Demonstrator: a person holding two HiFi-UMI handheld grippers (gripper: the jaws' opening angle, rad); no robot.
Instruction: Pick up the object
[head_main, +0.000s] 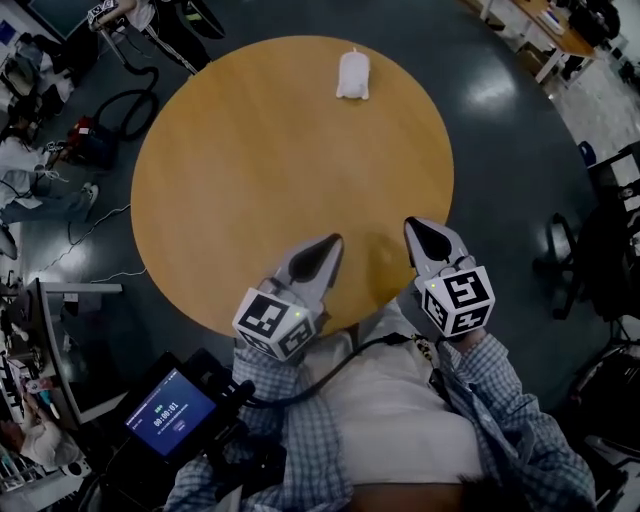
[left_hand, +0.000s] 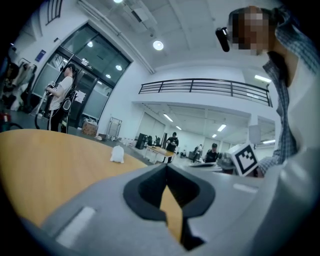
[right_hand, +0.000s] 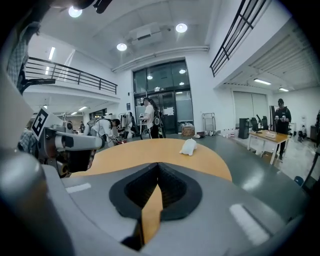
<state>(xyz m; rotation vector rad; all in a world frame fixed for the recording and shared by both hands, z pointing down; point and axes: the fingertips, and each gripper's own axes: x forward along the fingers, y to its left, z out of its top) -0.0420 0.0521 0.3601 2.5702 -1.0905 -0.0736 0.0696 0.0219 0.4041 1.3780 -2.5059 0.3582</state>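
A small white soft object (head_main: 352, 75) lies near the far edge of the round wooden table (head_main: 250, 170). It shows small in the left gripper view (left_hand: 117, 154) and in the right gripper view (right_hand: 188, 146). My left gripper (head_main: 332, 242) hovers over the near part of the table, jaws shut with nothing between them (left_hand: 165, 168). My right gripper (head_main: 415, 228) is beside it over the near right rim, also shut and empty (right_hand: 158, 166). Both are far from the white object.
A person in a plaid shirt holds the grippers at the table's near edge. A screen device (head_main: 170, 411) sits at the lower left. Cables and a vacuum-like machine (head_main: 95, 135) lie on the floor left. Desks (head_main: 545, 30) stand far right. People stand in the hall (right_hand: 147, 117).
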